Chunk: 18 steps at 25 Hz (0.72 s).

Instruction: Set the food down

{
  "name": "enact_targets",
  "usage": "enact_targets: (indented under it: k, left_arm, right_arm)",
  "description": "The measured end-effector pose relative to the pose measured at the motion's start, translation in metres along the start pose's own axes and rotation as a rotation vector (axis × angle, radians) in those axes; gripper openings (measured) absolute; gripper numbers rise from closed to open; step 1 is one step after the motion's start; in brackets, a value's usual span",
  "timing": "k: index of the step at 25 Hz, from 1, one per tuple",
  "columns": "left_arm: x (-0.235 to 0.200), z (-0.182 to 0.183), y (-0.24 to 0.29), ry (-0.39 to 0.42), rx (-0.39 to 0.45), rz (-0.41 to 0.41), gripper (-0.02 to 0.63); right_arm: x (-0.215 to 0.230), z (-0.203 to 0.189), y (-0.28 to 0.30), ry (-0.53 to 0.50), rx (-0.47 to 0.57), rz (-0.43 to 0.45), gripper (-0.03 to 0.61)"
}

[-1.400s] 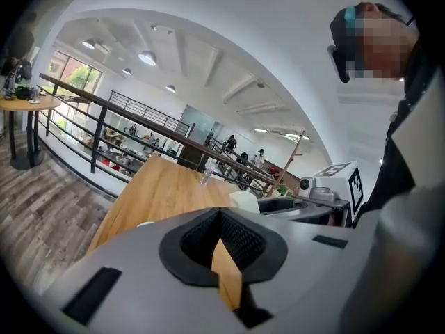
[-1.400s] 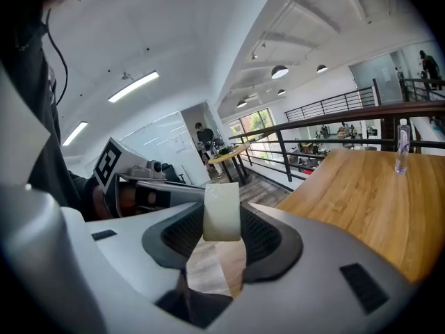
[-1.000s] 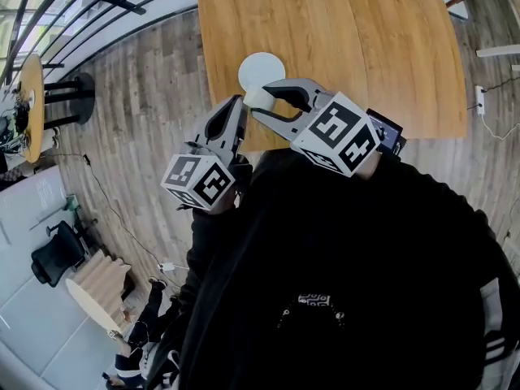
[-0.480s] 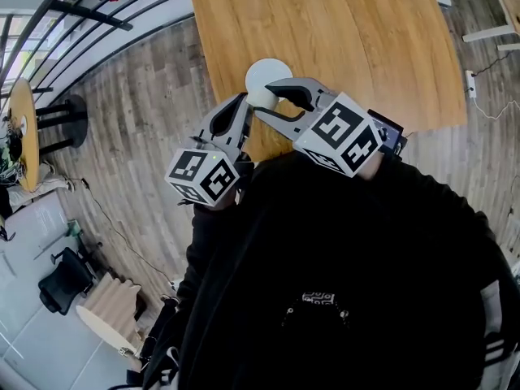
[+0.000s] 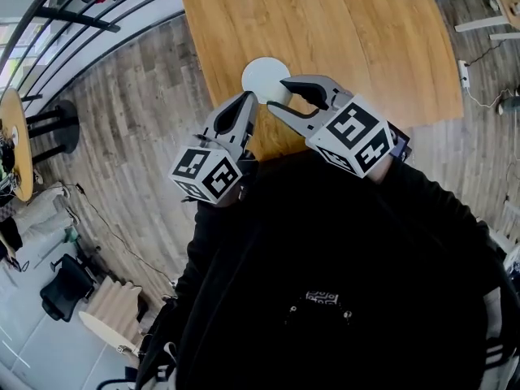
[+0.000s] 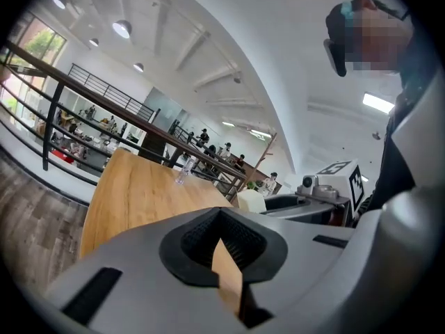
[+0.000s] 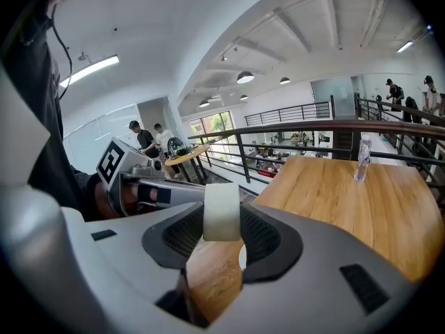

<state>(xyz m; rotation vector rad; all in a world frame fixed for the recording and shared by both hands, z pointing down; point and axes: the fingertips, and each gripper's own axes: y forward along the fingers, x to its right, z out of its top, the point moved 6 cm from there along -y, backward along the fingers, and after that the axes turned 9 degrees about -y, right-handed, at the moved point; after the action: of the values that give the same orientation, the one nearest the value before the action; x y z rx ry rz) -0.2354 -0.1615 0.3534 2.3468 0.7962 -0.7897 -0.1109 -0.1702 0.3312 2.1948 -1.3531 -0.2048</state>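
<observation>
Head view shows a person (image 5: 341,283) in a black top holding two claws over the near edge of a wooden worktop (image 5: 349,31). The right claw (image 5: 281,96) pinches the food (image 7: 222,212), a pale white piece with rounded edges, between its two pads. The piece hangs over the near rim of a white plate (image 5: 262,71), which sits on the worktop close to that edge. Whether the food touches the plate cannot be told.

The left claw (image 5: 246,104) is just beside the right one, off the plate's left side. Its tips are pressed together and grip nothing. The left gripper view shows only a thin wedge of wood grain through the gap behind them.

Each gripper carries a cube faced with blocky black-and-white square markers: the left cube (image 5: 207,175) and the right cube (image 5: 355,136). A small white print (image 5: 323,297) on the chest of the black top is too small to read. A clear bottle (image 7: 360,160) stands far back on the worktop, and any label on it is too small to make out.
</observation>
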Motion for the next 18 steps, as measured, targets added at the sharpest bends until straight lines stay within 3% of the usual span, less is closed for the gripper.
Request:
enact_targets:
  k: [7, 18]
  left_arm:
    - [0.013, 0.003, 0.006, -0.019, 0.039, 0.018, -0.001]
    - [-0.012, -0.009, -0.037, -0.093, 0.128, 0.148, 0.0]
  right_arm:
    - [0.019, -0.001, 0.007, -0.035, -0.012, 0.057, 0.172]
    - [0.021, -0.013, 0.067, -0.1, -0.084, 0.145, 0.172]
